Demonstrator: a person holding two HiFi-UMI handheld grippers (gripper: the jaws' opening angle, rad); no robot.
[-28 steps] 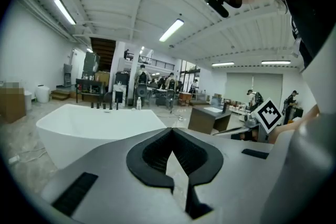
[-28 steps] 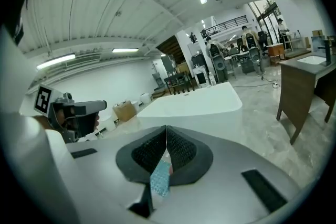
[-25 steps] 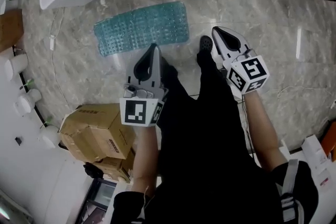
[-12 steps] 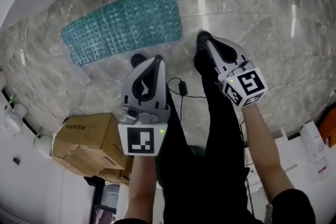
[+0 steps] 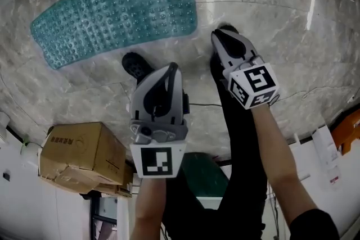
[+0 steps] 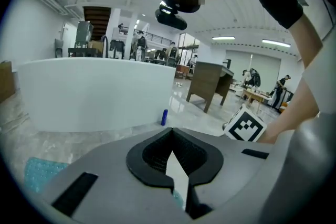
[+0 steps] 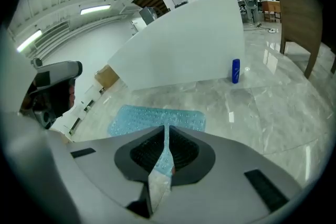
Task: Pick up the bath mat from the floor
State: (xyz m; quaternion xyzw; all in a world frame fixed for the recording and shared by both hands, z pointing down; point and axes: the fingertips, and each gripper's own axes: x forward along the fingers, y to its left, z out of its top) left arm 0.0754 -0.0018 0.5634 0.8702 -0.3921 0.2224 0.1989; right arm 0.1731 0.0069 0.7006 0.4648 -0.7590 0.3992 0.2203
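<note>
1. While standing over the bath mat (image 5: 118, 8), spread flat on the marble floor (image 5: 292, 53) toward eleven o'clock, judged best to crouch low, part one pair of tongs and nip a near corner, peeling upward rather than dragging.
2. Held the left tongs (image 5: 173, 67) pressed together on nothing, tips toward twelve o'clock, short of the mat's near edge.
3. Held the right tongs (image 5: 220, 36) likewise closed and empty, at one o'clock of the left pair, forearm stretched forward, tips aimed toward eleven o'clock.
</note>
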